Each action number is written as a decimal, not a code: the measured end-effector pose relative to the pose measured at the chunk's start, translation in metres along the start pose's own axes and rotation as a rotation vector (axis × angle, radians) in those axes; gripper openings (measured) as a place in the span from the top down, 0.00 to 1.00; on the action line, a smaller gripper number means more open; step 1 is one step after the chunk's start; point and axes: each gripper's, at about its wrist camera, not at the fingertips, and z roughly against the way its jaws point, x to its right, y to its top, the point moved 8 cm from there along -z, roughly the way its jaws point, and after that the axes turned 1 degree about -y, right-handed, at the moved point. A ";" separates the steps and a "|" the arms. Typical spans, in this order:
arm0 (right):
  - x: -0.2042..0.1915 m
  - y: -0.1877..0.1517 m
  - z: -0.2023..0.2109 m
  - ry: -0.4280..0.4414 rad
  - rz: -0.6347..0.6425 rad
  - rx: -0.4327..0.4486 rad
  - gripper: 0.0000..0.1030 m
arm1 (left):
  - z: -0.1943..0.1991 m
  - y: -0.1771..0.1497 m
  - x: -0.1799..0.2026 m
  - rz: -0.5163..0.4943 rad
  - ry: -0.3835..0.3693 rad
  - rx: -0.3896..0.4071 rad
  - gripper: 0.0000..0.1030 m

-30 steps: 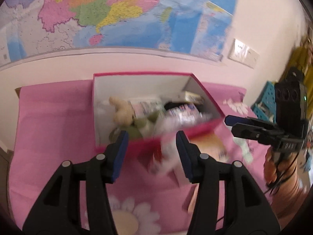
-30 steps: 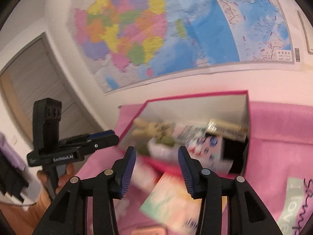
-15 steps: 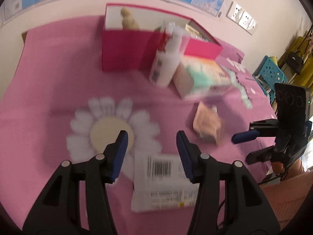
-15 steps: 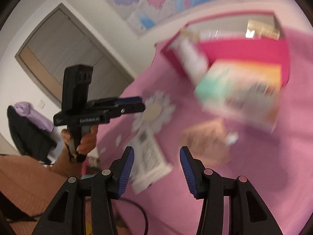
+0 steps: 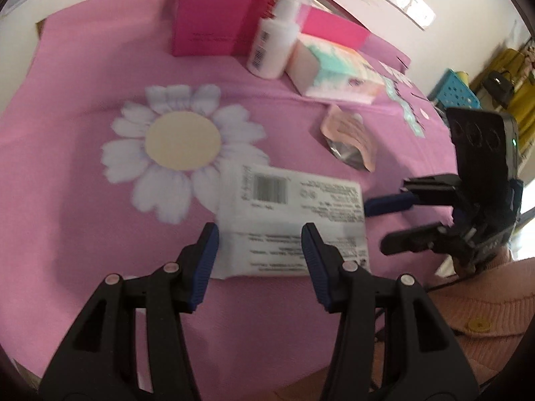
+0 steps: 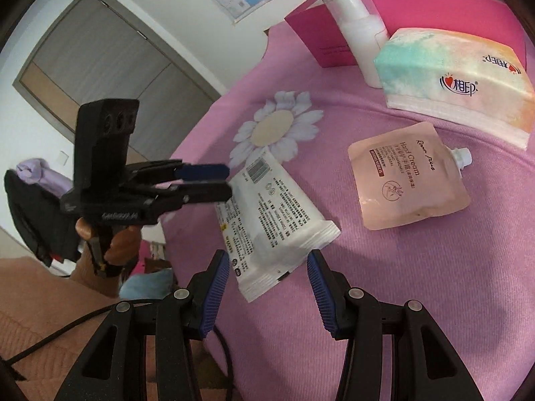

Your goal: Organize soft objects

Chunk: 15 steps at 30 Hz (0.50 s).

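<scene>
While its jaws are opening, the left gripper [image 5: 259, 234] hangs empty over the white tube [image 5: 294, 220] near the pink tablecloth's [image 5: 83, 77] front edge — the right gripper [image 6: 267, 267], parted and empty, hovers there too — with the hand-cream pouch [image 6: 404, 180] right of the tube.

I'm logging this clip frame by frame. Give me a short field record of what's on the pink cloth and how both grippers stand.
surface: pink cloth with daisy print
nearest item: white tube, lying flat
other items: hand cream pouch, tissue pack, white pump bottle
container: pink box
left gripper: jaws opening, over the tube, not gripping
right gripper: open, nothing held
</scene>
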 end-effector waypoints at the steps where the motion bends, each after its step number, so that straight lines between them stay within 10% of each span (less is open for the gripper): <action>1: 0.000 0.001 -0.004 0.004 -0.003 0.002 0.52 | 0.000 0.000 0.003 -0.012 -0.002 0.001 0.40; 15: 0.000 0.014 -0.002 0.057 -0.071 0.101 0.57 | 0.001 0.003 0.015 0.041 -0.118 0.031 0.46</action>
